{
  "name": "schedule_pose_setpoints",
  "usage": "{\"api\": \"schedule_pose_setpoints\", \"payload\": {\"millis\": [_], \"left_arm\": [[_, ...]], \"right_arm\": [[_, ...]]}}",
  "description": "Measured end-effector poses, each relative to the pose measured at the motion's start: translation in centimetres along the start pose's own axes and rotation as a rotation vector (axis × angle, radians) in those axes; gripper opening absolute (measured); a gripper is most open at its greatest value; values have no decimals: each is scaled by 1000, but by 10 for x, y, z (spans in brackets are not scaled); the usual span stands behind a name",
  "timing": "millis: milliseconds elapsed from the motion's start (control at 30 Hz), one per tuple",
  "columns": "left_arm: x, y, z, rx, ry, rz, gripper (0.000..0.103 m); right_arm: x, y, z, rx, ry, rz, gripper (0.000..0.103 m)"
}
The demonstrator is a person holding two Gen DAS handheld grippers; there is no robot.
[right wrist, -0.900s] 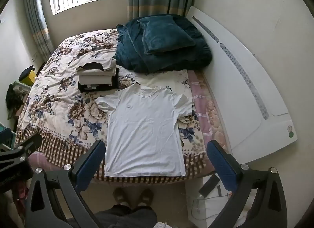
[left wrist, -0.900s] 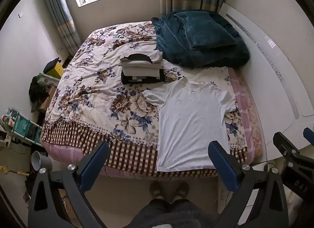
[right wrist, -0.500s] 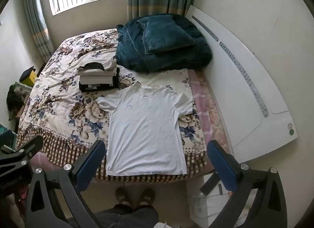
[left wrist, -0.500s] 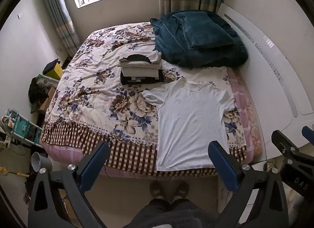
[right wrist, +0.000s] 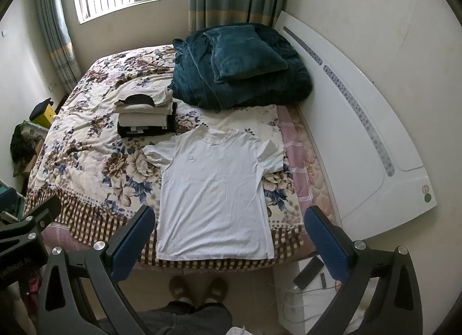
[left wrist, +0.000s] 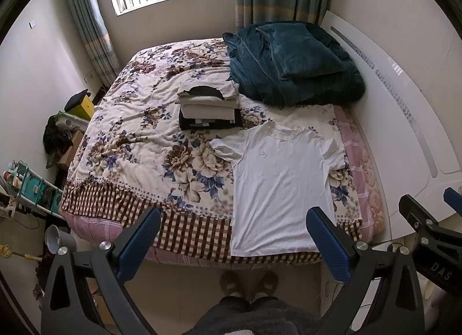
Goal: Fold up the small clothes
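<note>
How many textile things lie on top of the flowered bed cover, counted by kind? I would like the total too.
White T-shirt spread flat: 1
Pile of folded clothes: 1 (the number of pieces in it cannot be told)
Dark teal blanket, bundled: 1
Dark teal pillow on the blanket: 1
Total: 4

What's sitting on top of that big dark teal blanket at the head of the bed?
A matching teal pillow lies on the folded teal blanket, beside the white headboard. What is under the blanket is covered, so I cannot tell.
</note>
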State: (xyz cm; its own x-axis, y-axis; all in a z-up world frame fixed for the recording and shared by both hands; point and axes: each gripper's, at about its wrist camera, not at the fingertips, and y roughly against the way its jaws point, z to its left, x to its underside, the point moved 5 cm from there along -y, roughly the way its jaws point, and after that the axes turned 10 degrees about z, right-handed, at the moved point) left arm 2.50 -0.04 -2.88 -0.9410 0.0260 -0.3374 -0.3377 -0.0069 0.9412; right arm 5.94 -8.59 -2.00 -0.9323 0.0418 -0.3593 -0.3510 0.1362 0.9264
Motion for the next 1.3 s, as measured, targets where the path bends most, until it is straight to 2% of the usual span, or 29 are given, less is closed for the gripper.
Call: {"api": "schedule_pose_setpoints", "payload": {"millis": [1300], "left_arm": [[1,1,1,4,-1,-10,103]], "right_arm": [[-2,9,-8,0,8,-12,103]]}}
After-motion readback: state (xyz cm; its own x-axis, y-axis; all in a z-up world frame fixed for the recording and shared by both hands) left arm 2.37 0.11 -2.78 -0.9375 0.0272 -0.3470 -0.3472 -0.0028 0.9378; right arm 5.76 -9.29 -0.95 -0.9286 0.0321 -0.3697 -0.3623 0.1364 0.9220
